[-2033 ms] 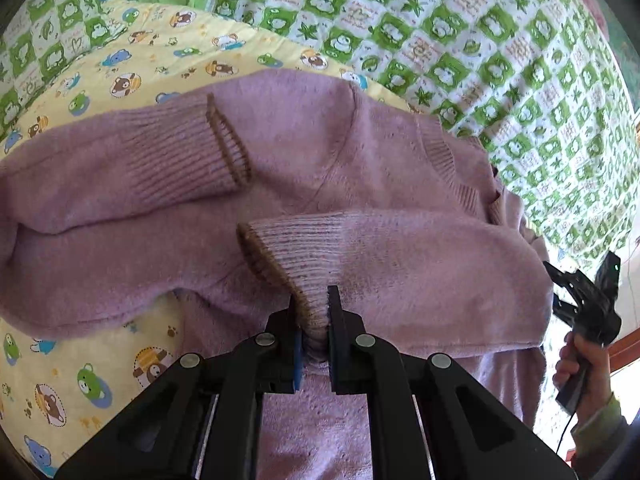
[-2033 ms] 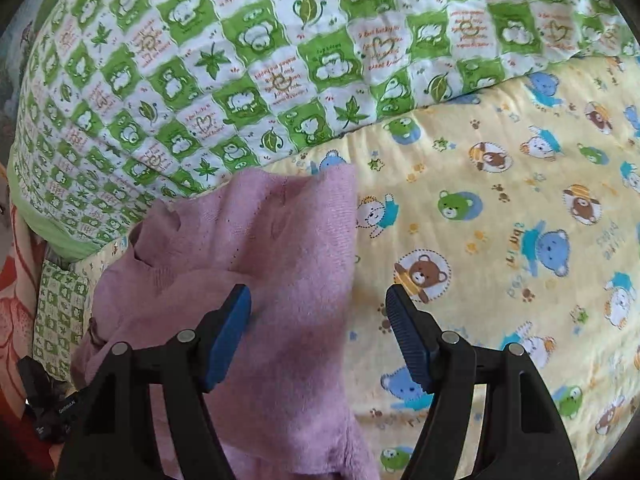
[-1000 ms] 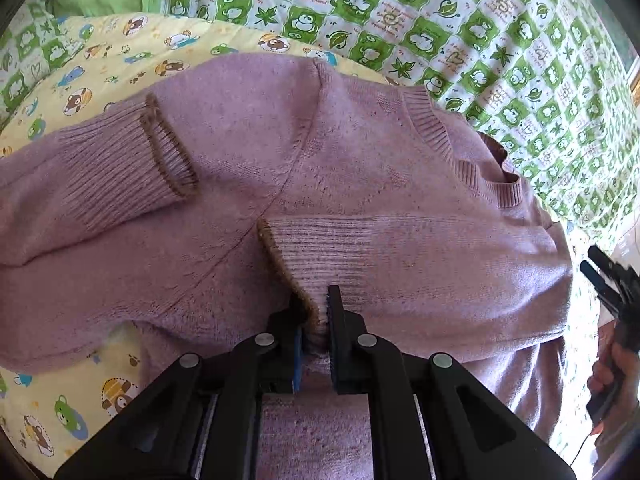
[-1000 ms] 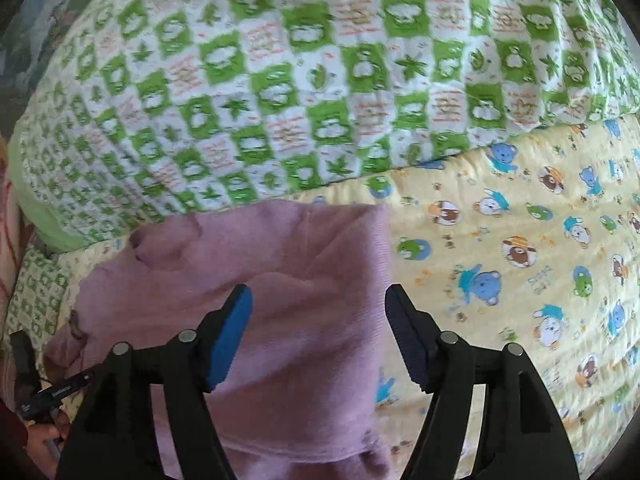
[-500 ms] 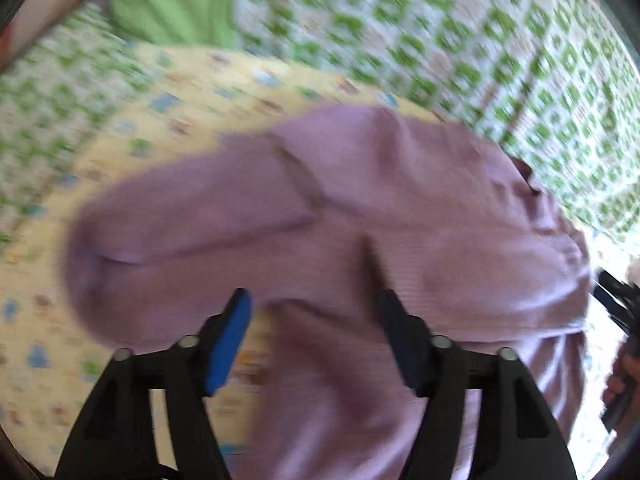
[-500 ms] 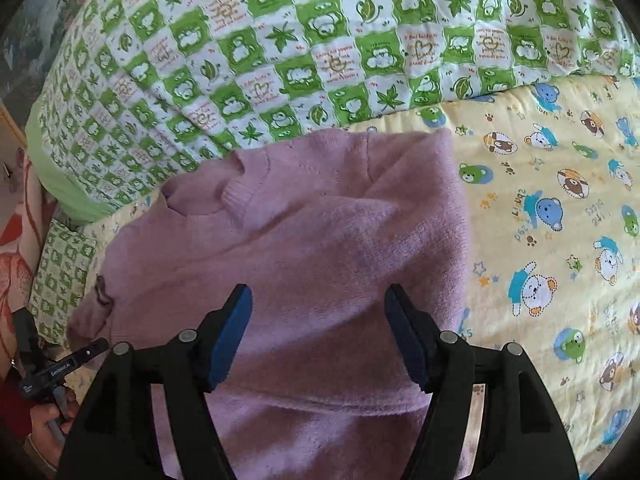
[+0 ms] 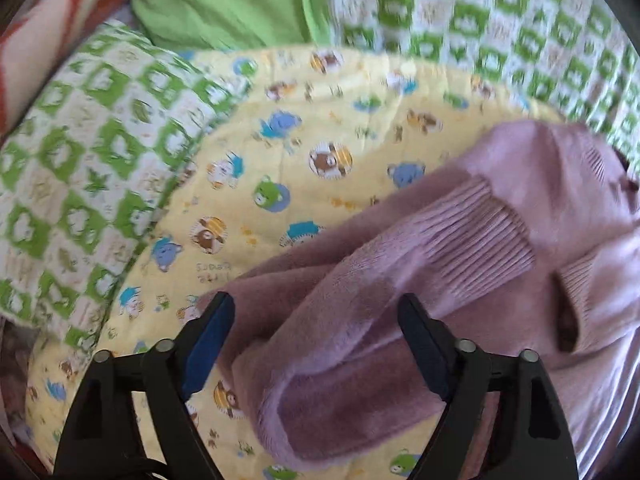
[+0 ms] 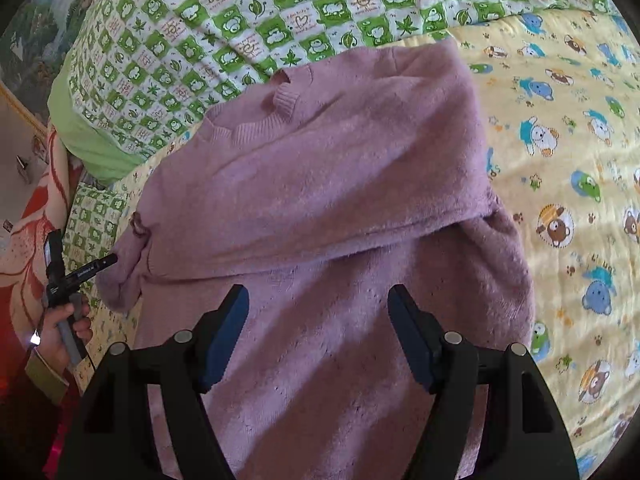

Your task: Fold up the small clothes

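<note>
A small purple knit sweater [image 8: 320, 184] lies on a yellow bear-print sheet [image 8: 568, 128], both sleeves folded across its body. In the left wrist view the sweater [image 7: 460, 264] fills the right half, with a ribbed cuff [image 7: 488, 224] lying on top. My left gripper [image 7: 316, 344] is open and empty over the sweater's folded sleeve edge. My right gripper [image 8: 318, 332] is open and empty above the sweater's lower body. The left gripper [image 8: 60, 276] also shows at the left edge of the right wrist view, held in a hand.
A green-and-white checked quilt [image 8: 280, 12] lies bunched behind the sweater and also at the left in the left wrist view [image 7: 80, 168]. A plain green pillow [image 7: 224, 0] lies at the back. A red flowered cloth [image 8: 24, 240] borders the bed.
My left gripper let go of the sleeve cuff, opened, and swung left toward the sweater's side. My right gripper stayed open and drew back over the sweater's lower body.
</note>
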Tool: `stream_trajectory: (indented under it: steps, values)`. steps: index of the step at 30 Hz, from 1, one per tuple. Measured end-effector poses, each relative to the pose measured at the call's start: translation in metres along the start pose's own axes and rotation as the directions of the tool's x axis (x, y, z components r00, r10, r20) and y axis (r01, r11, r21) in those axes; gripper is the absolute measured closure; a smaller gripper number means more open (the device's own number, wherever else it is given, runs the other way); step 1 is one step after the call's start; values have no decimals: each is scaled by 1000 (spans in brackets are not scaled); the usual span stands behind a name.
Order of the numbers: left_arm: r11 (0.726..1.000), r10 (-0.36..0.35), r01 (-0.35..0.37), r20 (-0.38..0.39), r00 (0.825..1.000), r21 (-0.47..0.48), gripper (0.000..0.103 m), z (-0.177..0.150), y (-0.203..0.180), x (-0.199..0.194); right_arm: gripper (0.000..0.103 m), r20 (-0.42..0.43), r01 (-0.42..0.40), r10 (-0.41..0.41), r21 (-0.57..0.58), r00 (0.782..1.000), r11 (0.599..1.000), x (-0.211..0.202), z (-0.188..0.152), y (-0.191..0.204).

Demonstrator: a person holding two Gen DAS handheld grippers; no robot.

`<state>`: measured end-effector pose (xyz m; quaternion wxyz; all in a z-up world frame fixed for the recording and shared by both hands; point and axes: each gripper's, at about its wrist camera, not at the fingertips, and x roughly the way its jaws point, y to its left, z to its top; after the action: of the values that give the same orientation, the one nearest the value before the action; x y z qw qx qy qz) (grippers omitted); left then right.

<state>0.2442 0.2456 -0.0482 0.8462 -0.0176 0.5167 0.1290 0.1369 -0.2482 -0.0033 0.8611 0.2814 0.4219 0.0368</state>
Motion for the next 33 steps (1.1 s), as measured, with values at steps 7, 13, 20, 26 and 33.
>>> stream_trajectory:
  steps: [7, 13, 20, 26, 33]
  values:
    - [993, -118, 117, 56, 991, 18, 99, -3, -20, -27, 30, 19, -7, 6, 23, 1000, 1000, -7, -1, -3]
    - [943, -333, 329, 233, 914, 58, 99, 18, -88, -112, 30, 46, -11, 9, 43, 999, 999, -15, 3, -6]
    - [766, -642, 589, 277, 715, 257, 98, 36, -241, -171, 30, 81, -17, 11, 68, 997, 998, -23, 6, -11]
    - [751, -625, 565, 90, 776, 342, 87, 11, -335, -106, 30, 95, 2, -13, 119, 995, 993, -30, 6, -27]
    - [805, -556, 513, 76, 828, 296, 61, -18, -289, -87, 30, 99, 12, -28, 159, 995, 987, -29, 12, -45]
